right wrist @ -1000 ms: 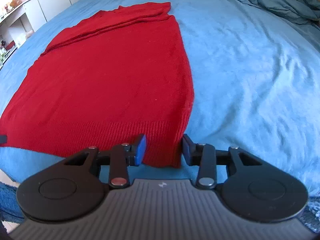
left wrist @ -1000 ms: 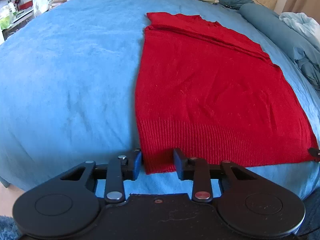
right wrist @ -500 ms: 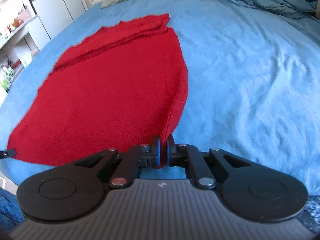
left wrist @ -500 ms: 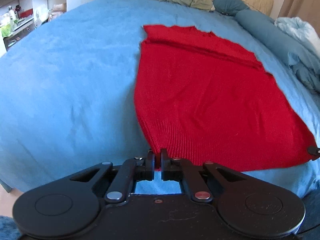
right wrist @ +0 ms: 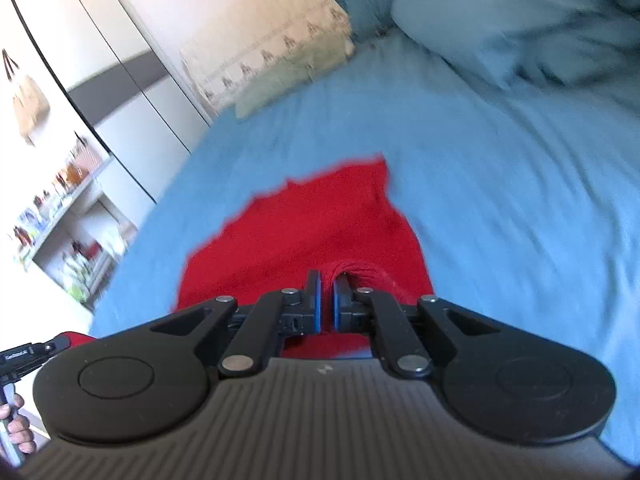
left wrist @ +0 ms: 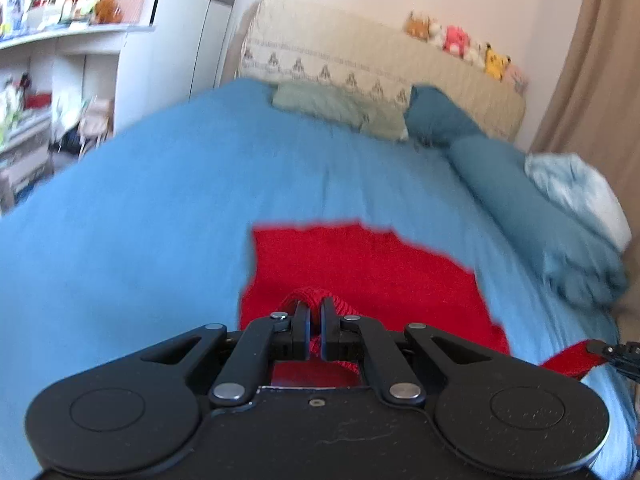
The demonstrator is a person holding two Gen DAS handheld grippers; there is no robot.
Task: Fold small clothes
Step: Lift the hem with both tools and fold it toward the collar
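A red knit sweater (left wrist: 360,268) lies on the blue bed, its near hem lifted. My left gripper (left wrist: 315,318) is shut on the hem's left corner, with red knit bunched between the fingers. My right gripper (right wrist: 326,300) is shut on the hem's right corner; the sweater (right wrist: 304,232) stretches away from it toward the headboard. The right gripper's tip (left wrist: 608,350) shows at the right edge of the left wrist view, holding red cloth. The left gripper's tip (right wrist: 36,354) shows at the left edge of the right wrist view.
The blue bedspread (left wrist: 140,220) surrounds the sweater. Pillows (left wrist: 340,108) and a beige headboard with plush toys (left wrist: 460,40) are at the far end. A rumpled blue duvet (right wrist: 540,32) lies along the right. White shelves and a wardrobe (right wrist: 100,128) stand left of the bed.
Both grippers closed on the hem corners, then lifted and carried them forward over the sweater toward the headboard. Both views now tilt up and are motion-blurred.
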